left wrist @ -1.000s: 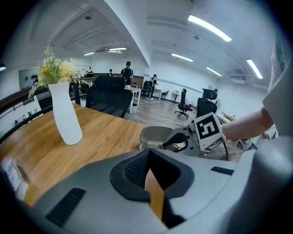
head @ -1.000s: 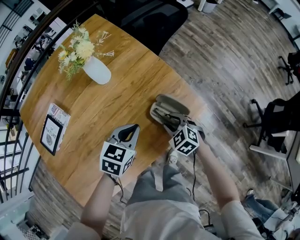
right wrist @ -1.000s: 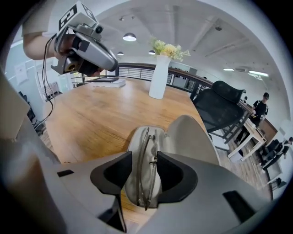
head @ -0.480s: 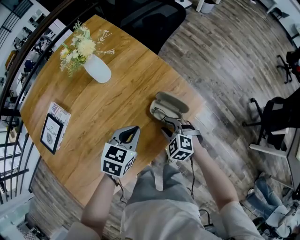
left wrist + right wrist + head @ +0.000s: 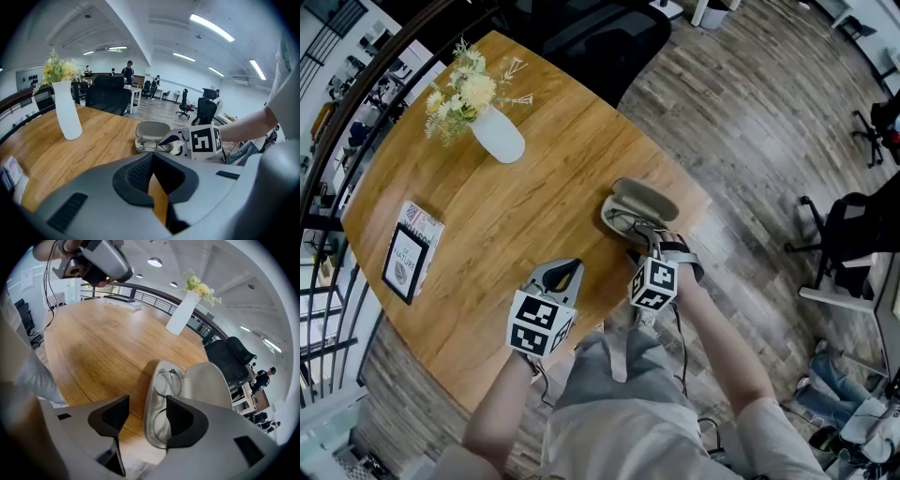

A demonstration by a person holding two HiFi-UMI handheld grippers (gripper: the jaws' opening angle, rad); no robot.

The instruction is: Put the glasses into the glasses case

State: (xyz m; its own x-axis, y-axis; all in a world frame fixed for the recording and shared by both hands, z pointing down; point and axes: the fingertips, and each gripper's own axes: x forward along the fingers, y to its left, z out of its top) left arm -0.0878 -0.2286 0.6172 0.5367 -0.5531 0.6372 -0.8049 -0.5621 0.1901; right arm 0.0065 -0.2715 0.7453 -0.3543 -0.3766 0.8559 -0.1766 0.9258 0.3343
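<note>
Grey right gripper (image 5: 147, 406) pitched steeply down over glasses case (image 5: 208, 380), jaws just spread, empty; glasses (image 5: 165, 383) inside.

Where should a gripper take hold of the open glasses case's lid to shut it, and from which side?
Probably the free long rim of the lid, opposite the hinge, approached from the side away from the glasses. The lid is swung open with its hollow facing up, so that thin edge is exposed for two jaws to pinch.

Wooden table (image 5: 534, 202) bears vase (image 5: 499, 139), book (image 5: 405, 263), open glasses case (image 5: 639, 206)
</note>
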